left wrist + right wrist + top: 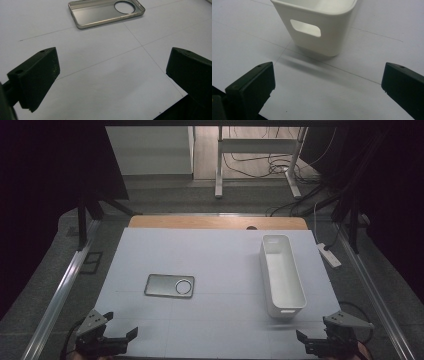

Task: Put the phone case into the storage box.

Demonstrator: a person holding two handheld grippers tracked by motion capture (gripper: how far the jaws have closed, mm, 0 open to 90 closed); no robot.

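Observation:
A metallic phone case (170,286) with a round camera hole lies flat, hollow side up, left of the table's middle; the left gripper view has the phone case (105,11) at its top. A long white bin (281,272) with a handle slot stands upright at the right, and its near end, the white bin (317,25), faces the right gripper. My left gripper (117,327) rests open at the near left corner, well short of the case. My right gripper (315,335) is open at the near right corner, just before the bin. Nothing is between either pair of jaws.
The white table sheet (220,255) is marked by thin lines. A wooden edge (215,222) runs along the far side. Metal rails (60,290) flank the table. A power strip (330,255) lies off its right side, with cables and a desk frame (260,165) beyond.

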